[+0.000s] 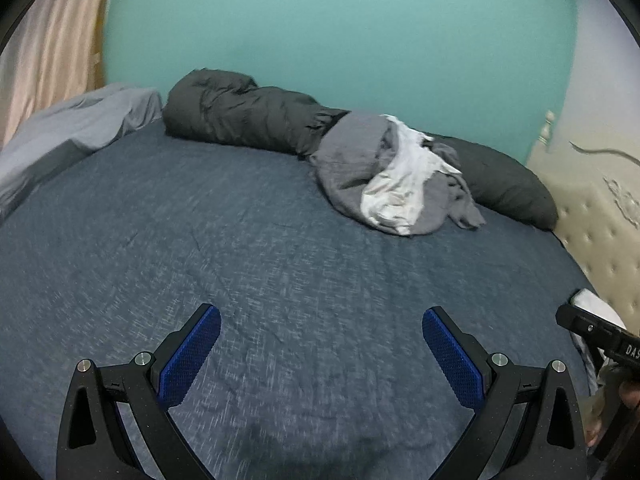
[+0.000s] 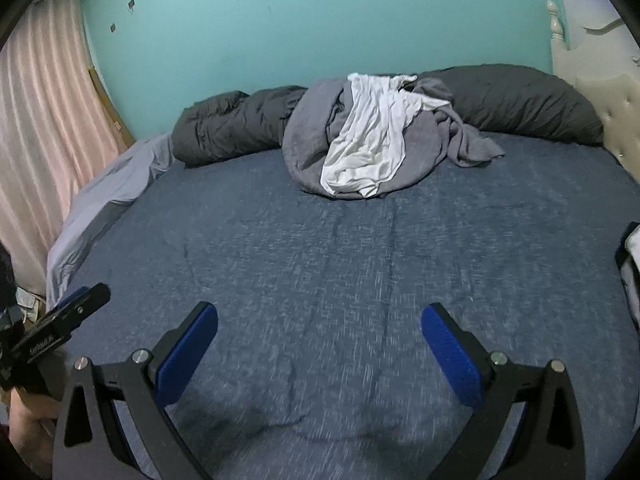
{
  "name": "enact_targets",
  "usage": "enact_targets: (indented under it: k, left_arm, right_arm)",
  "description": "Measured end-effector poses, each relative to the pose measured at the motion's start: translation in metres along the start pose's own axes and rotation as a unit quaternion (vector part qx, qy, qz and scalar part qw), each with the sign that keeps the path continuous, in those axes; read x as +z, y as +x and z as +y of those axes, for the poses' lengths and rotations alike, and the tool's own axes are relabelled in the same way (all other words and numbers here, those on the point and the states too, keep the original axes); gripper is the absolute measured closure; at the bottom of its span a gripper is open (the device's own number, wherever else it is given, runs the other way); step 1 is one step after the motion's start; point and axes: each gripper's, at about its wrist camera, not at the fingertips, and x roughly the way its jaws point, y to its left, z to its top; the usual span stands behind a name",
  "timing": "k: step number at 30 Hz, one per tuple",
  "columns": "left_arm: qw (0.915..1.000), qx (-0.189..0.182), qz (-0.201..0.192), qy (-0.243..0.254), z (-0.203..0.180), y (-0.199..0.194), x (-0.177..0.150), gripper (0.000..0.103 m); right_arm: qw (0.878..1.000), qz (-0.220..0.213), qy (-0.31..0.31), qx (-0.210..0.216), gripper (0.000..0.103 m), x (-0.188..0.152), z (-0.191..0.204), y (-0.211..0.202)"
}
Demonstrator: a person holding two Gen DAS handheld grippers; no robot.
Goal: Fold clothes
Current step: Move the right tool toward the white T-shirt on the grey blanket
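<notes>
A crumpled grey garment (image 2: 308,140) with a white garment (image 2: 368,136) lying on top sits at the far side of the blue bedsheet (image 2: 320,264), touching the dark grey duvet (image 2: 232,124). The left gripper (image 1: 321,334) and the right gripper (image 2: 319,332) hover over bare sheet, jaws wide apart, holding nothing.

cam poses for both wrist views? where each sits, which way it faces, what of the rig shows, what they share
Left wrist: on the left gripper, low over the blue bedspread, facing the teal wall; open blue fingers show, right gripper at the right edge.
Right wrist: on the right gripper, same heading, set further right; open fingers show, left gripper at the left edge.
Shared: grey-and-white clothes pile, dark rolled duvet, pink curtain, headboard.
</notes>
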Motion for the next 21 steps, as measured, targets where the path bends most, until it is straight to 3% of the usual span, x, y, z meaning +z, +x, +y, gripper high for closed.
enact_targets:
  k: [2, 4, 9, 21]
  left_arm:
    - [0.9997, 0.001, 0.003, -0.024, 0.012, 0.018, -0.005, 0.000]
    - [0.9984, -0.003, 0.014, -0.055, 0.026, 0.038, -0.012, 0.000]
    - [0.9955, 0.005, 0.026, -0.091, 0.051, 0.074, -0.024, 0.000]
    - [0.9919, 0.024, 0.046, -0.116, 0.088, 0.120, -0.032, 0.000]
  right_arm:
    - [1.000, 0.008, -0.006, 0.001, 0.003, 0.007, -0.003, 0.024]
    - [1.000, 0.017, -0.012, 0.002, 0.017, 0.013, -0.006, 0.047]
    - [0.999, 0.036, -0.014, -0.010, 0.019, 0.031, -0.018, 0.104]
    - [0.998, 0.041, -0.038, -0.029, 0.019, 0.085, -0.022, 0.229]
